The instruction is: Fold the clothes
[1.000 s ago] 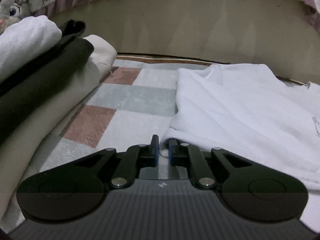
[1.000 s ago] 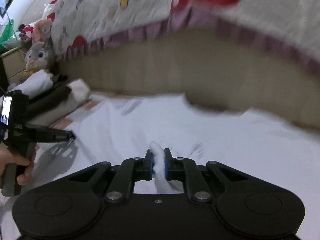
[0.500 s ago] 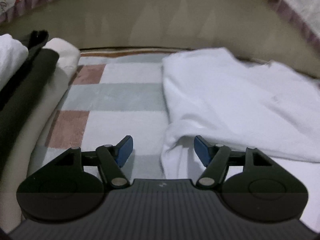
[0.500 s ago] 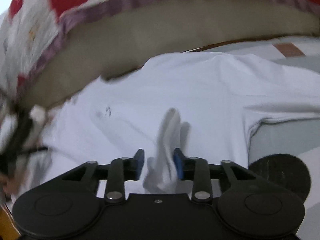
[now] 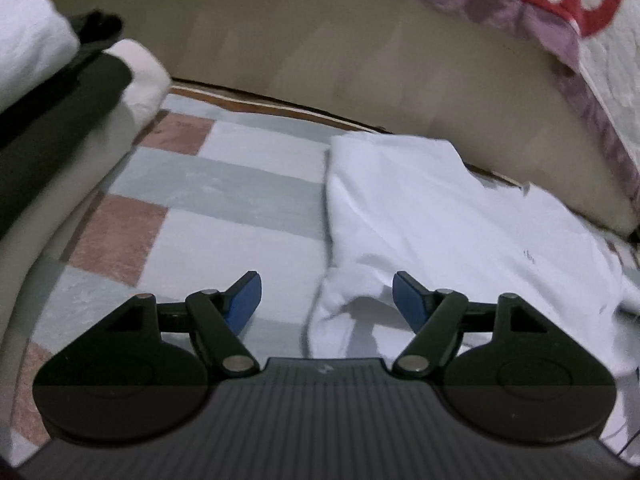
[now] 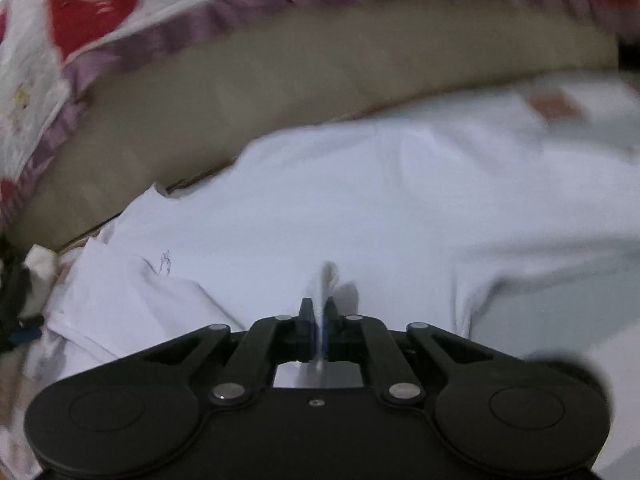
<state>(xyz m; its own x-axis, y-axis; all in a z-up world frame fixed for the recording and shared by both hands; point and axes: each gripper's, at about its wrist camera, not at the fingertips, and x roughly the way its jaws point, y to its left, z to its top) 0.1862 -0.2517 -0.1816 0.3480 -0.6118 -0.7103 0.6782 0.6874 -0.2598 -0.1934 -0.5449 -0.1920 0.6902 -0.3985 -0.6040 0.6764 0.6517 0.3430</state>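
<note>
A white shirt (image 5: 420,208) lies spread on the checked blanket (image 5: 224,188). Its near corner is bunched up on the blanket between the blue pads (image 5: 246,300) of my left gripper (image 5: 326,284), which stands open just above it without touching. In the right wrist view the same white shirt (image 6: 360,200) fills the middle. My right gripper (image 6: 319,304) is shut on a thin raised fold of it (image 6: 326,276), near the shirt's front edge. This view is blurred.
A stack of folded clothes (image 5: 60,112), white, black and cream, rises at the left. The beige side of a bed (image 5: 360,60) runs along the back, with a patterned quilt (image 5: 580,20) hanging over it. A dark object (image 6: 16,312) sits at the far left.
My left gripper opened and let go of the shirt's corner, which now lies below it. My right gripper swung across the shirt, loosened, then shut on a thin fold.
</note>
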